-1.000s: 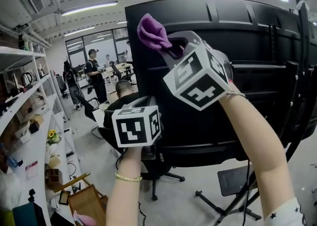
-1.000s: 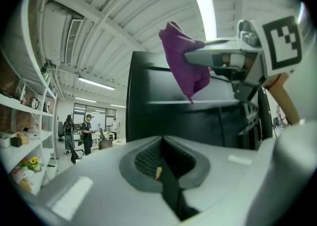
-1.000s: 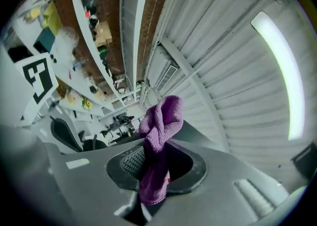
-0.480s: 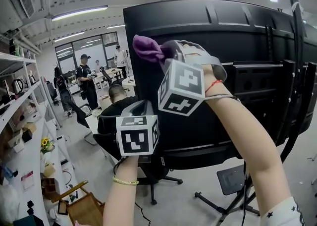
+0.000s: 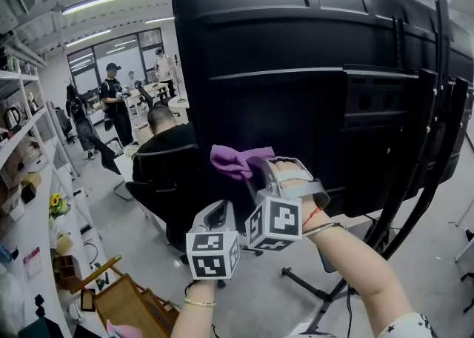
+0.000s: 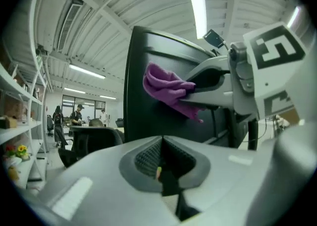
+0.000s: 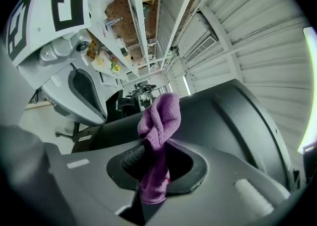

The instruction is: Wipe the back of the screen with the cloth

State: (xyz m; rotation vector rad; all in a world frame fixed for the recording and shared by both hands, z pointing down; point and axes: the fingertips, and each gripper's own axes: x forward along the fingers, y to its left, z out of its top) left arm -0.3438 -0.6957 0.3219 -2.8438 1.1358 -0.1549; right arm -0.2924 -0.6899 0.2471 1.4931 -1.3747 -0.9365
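Right gripper [image 5: 259,172] lowered down screen [image 5: 296,40] back, jaws pinching cloth [image 5: 231,160], left gripper [image 5: 216,215] jaws together, chair [image 5: 167,175] beyond.

R gripper [image 5: 258,170] dragged cloth [image 5: 232,160] down screen [image 5: 296,55].

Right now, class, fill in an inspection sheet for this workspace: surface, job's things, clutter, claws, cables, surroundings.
Surface: screen back, black, ribbed, upright.
Job's things: purple cloth, bunched, by the screen's lower left.
Clutter: shelves with small items; wooden crate on the floor.
Claws: right claw shut on the cloth; left claw shut, empty.
Cables: one thin cable hangs below the screen.
Surroundings: people and a chair beyond; ceiling lights on.
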